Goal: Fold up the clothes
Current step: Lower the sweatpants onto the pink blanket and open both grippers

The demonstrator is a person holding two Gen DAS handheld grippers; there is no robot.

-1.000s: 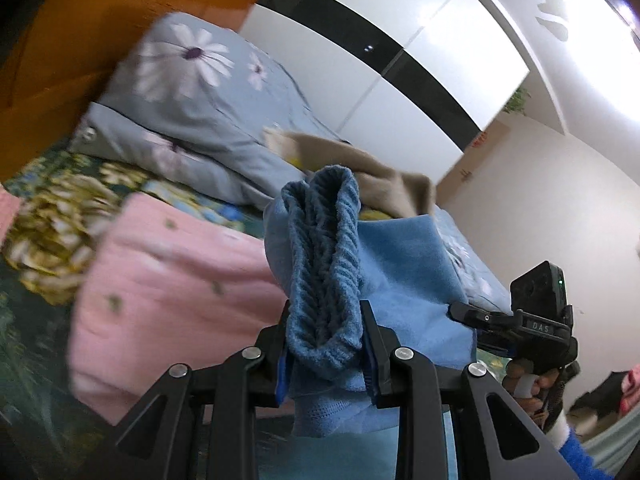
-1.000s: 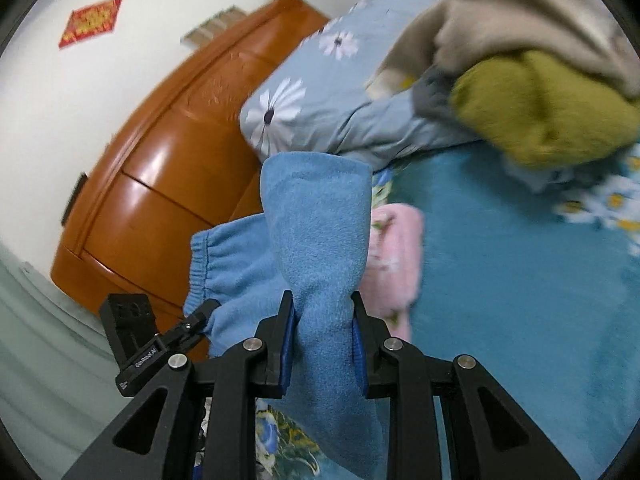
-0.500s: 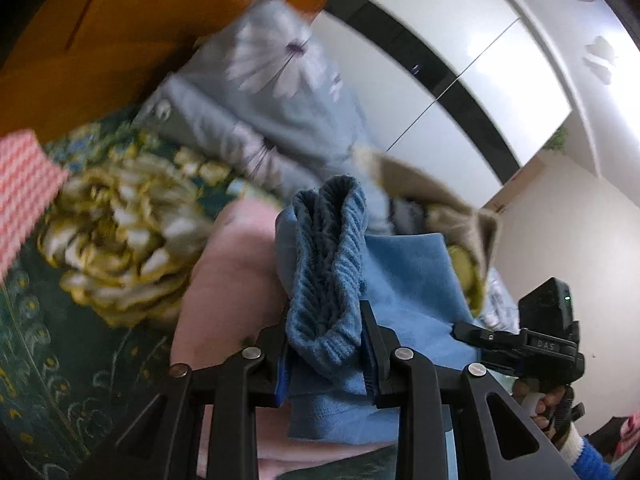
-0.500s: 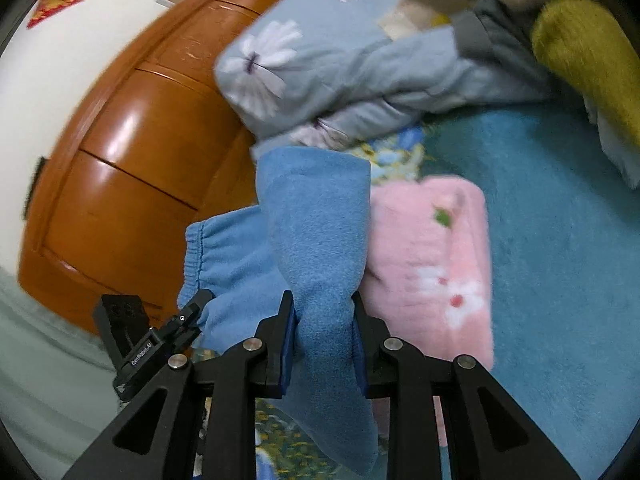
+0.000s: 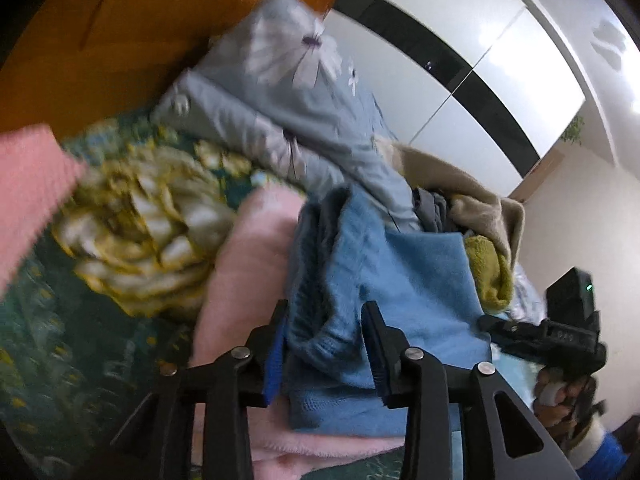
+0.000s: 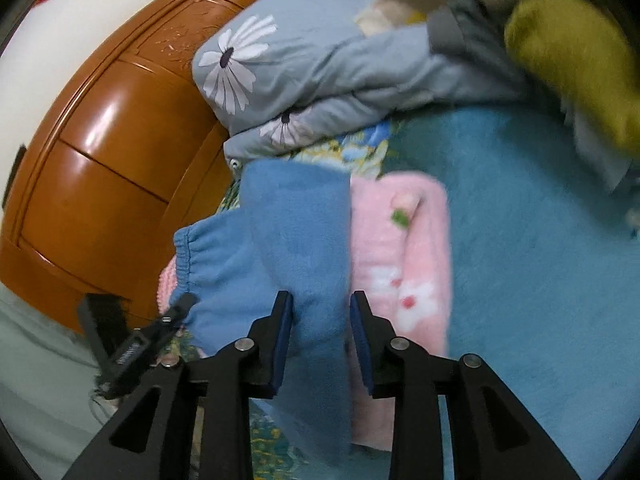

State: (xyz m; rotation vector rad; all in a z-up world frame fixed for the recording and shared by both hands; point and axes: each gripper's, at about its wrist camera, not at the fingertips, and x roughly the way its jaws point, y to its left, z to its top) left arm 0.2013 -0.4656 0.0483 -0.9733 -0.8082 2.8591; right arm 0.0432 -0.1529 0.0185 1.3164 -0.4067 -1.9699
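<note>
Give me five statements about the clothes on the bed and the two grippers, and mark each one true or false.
1. The blue fleece garment lies on top of the folded pink garment. True.
2. The left gripper is empty, with no cloth between its fingers. False: the blue garment's ribbed cuff sits between its opening jaws.
3. The right gripper has blue fleece between its fingers. True; its jaws are opening.
4. The headboard behind the bed is white metal. False: it is glossy orange-brown wood.
5. An olive-green garment sits in the pile beside the flowered grey-blue pillows. True.
</note>
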